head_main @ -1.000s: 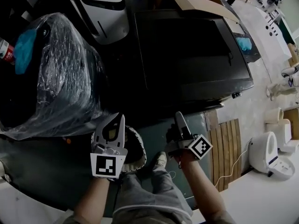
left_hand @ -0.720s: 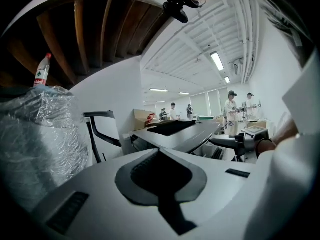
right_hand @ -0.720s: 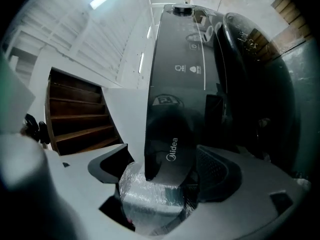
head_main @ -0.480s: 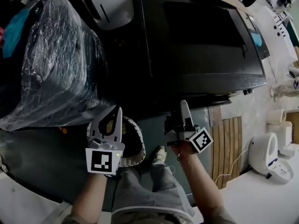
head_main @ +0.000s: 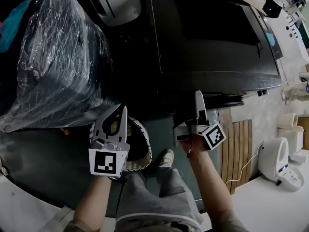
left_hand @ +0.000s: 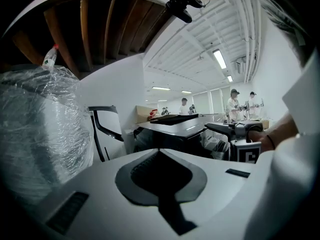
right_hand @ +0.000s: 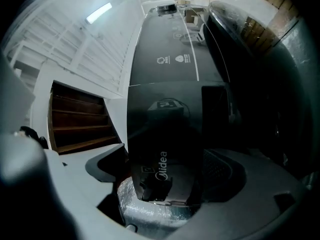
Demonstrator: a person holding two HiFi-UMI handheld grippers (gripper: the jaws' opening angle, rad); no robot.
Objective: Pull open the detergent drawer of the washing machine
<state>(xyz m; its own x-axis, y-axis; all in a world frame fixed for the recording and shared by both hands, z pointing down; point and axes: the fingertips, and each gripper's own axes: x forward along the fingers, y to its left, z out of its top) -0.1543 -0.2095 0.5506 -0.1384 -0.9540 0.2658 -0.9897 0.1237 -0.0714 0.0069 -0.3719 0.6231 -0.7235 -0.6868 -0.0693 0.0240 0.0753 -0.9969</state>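
Right gripper [head_main: 194,114] jaws opening, nothing clamped. Logo panel [right_hand: 165,156] on the washing machine [head_main: 217,42], likely the detergent drawer front, sits between them, lower centre of the right gripper view. Square up, grip its edge, pull straight out. Left gripper [head_main: 118,122] jaws together, empty.

Your left gripper [head_main: 123,112] points forward with its jaws closed tip to tip on nothing, your bare left forearm [head_main: 94,202] behind it. Your right gripper [head_main: 195,103] lies rolled on its side, jaws opening wide, the washing machine panel [right_hand: 165,134] showing between them.
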